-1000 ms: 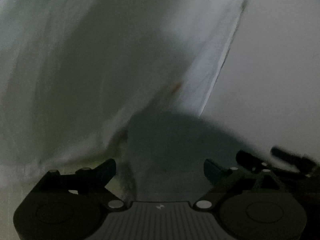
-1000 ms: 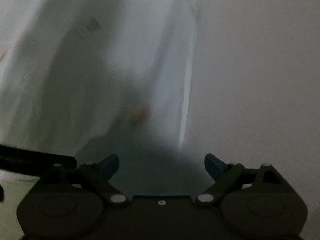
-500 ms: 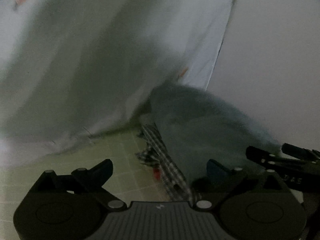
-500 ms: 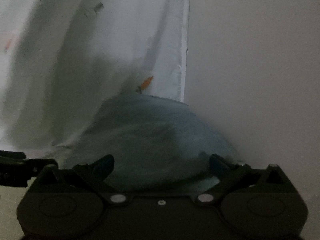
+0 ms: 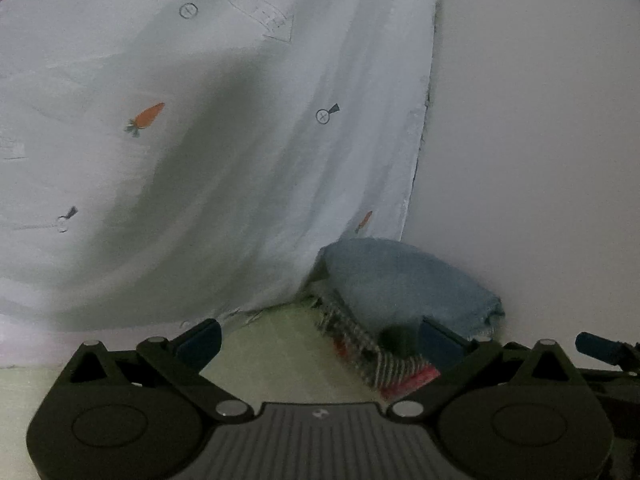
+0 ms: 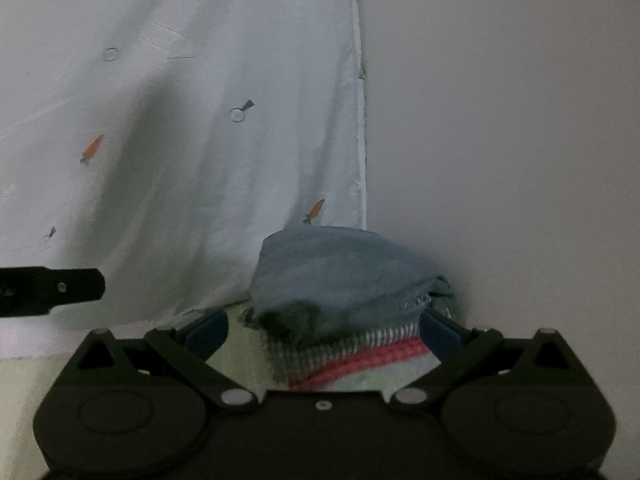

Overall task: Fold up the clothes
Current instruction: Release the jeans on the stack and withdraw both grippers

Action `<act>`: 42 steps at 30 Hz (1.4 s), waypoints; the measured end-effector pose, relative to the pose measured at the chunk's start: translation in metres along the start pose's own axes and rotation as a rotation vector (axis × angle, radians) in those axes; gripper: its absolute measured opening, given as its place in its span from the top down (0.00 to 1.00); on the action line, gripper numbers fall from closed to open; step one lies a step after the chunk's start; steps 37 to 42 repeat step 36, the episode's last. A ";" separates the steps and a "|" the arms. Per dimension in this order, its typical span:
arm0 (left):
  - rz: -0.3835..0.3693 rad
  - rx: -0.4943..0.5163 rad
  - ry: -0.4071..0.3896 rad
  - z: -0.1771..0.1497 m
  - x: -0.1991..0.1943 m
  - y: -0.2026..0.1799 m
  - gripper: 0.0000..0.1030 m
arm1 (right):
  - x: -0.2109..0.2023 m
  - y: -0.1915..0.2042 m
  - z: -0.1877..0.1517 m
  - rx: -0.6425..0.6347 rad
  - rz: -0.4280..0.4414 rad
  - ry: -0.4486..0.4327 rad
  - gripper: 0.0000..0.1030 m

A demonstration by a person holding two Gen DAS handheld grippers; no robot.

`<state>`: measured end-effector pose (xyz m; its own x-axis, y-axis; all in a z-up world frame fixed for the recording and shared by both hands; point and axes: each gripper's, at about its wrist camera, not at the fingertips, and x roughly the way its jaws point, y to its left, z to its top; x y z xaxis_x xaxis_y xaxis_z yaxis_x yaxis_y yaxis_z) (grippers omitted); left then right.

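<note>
Pale green gridded mat (image 5: 276, 344); stack of folded clothes (image 6: 340, 320) on it, blue piece topmost.

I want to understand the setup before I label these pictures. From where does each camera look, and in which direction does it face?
Left wrist view: sits on the left hand-held gripper, jaws open, facing a carrot-print sheet, a wall and a pile of folded clothes at right; the right hand-held gripper's finger shows at far right.
Right wrist view: sits on the right hand-held gripper, jaws open, with the pile straight ahead; the left gripper's finger enters at left.
Shared: the sheet, the pile, the green mat.
</note>
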<state>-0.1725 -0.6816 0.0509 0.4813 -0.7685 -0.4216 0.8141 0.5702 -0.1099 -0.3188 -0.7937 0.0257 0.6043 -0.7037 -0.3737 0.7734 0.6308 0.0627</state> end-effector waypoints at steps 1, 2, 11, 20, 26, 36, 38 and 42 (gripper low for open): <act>-0.007 0.003 0.005 -0.004 -0.010 0.003 0.00 | -0.008 0.005 -0.004 0.001 -0.008 0.007 0.00; -0.013 0.005 0.012 -0.008 -0.019 0.007 0.00 | -0.017 0.011 -0.008 0.003 -0.016 0.013 0.00; -0.054 0.073 0.068 -0.045 -0.072 0.039 0.00 | -0.089 0.048 -0.046 0.045 -0.068 0.049 0.00; -0.105 0.096 0.128 -0.071 -0.100 0.064 0.00 | -0.125 0.071 -0.074 0.069 -0.119 0.088 0.00; -0.129 0.109 0.125 -0.075 -0.113 0.071 0.00 | -0.141 0.079 -0.080 0.079 -0.135 0.086 0.00; -0.145 0.116 0.109 -0.074 -0.120 0.071 0.00 | -0.148 0.084 -0.079 0.075 -0.139 0.077 0.00; -0.145 0.116 0.109 -0.074 -0.120 0.071 0.00 | -0.148 0.084 -0.079 0.075 -0.139 0.077 0.00; -0.145 0.116 0.109 -0.074 -0.120 0.071 0.00 | -0.148 0.084 -0.079 0.075 -0.139 0.077 0.00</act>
